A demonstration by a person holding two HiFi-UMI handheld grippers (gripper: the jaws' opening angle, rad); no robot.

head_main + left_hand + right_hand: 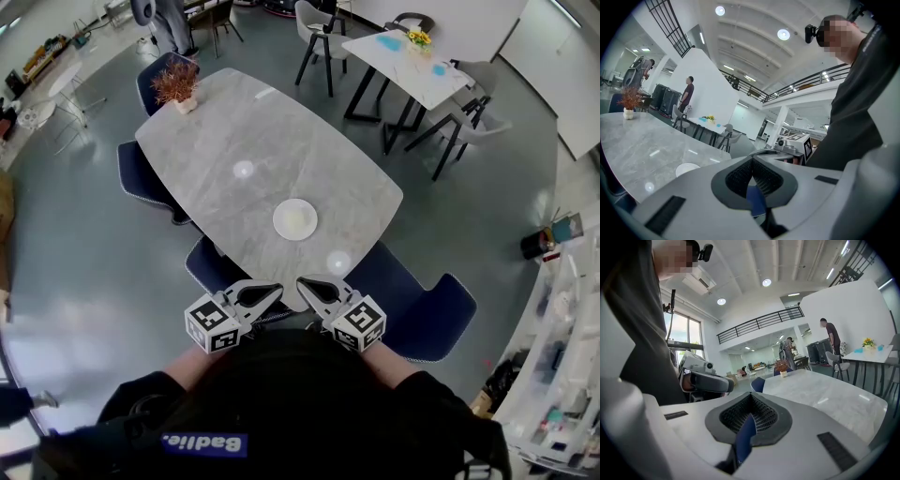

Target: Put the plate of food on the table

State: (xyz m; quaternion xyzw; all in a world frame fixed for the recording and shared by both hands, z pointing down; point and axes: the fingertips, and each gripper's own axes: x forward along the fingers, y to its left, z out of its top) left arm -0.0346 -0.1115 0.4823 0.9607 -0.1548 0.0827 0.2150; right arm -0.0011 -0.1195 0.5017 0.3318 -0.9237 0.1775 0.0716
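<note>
A white round plate (294, 219) with something pale on it rests on the grey marble table (225, 141), near its close end. The same plate (686, 168) shows low in the left gripper view. My left gripper (275, 293) and right gripper (303, 283) hang level just off the table's near edge, in front of my chest, their tips pointing at each other and almost touching. Both are shut with nothing between the pads. Each sees the other: the right gripper (797, 143) in the left gripper view, the left gripper (705, 378) in the right gripper view. The plate lies a short way beyond both tips.
A potted dried plant (175, 84) stands at the table's far end. Dark blue chairs (427, 314) ring the table. A white table (412, 61) with grey chairs is at the back right. A person (686, 93) stands far off. Shelving (562, 337) lines the right side.
</note>
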